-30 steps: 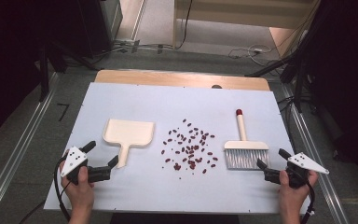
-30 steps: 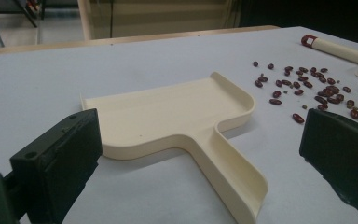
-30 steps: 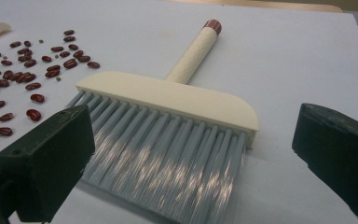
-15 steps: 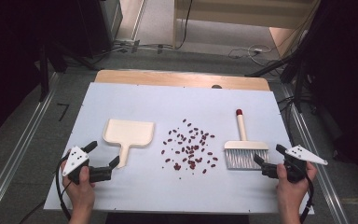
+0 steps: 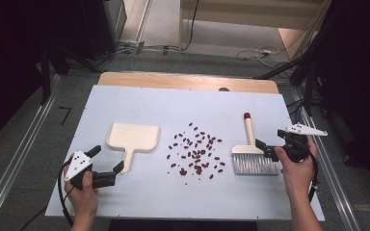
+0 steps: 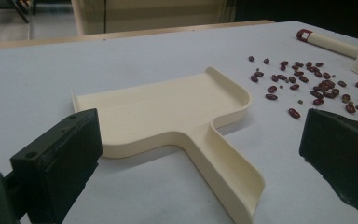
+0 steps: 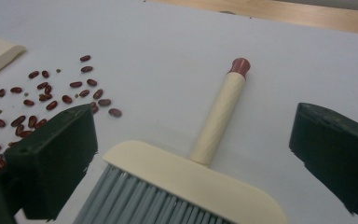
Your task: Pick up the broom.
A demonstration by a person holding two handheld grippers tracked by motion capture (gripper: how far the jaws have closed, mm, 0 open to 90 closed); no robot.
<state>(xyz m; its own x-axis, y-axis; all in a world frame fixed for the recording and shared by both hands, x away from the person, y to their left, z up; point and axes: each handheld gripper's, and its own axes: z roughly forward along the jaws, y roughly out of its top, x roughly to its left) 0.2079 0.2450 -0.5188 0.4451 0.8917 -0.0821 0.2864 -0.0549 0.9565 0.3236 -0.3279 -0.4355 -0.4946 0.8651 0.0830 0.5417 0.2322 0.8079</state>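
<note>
A cream dustpan (image 5: 134, 137) lies flat at the left of the white table, its handle (image 5: 127, 160) pointing toward me. My left gripper (image 5: 107, 159) is open just short of that handle; in the left gripper view the dustpan (image 6: 168, 116) lies ahead between the spread jaws, untouched. Several dark red beans (image 5: 196, 155) are scattered mid-table. A brush (image 5: 253, 161) with grey bristles and a red-tipped cream handle (image 5: 249, 131) lies to their right. My right gripper (image 5: 266, 150) is open at the brush head's right end; the brush (image 7: 191, 184) sits low between its jaws.
The white table sheet (image 5: 188, 103) has bare room behind and in front of the objects. A wooden strip (image 5: 188, 81) runs along the far edge. Metal rails flank the table, and cables lie on the floor beyond it.
My right gripper has moved forward and left, up to the brush head. The left gripper has stayed almost still near the dustpan handle.
</note>
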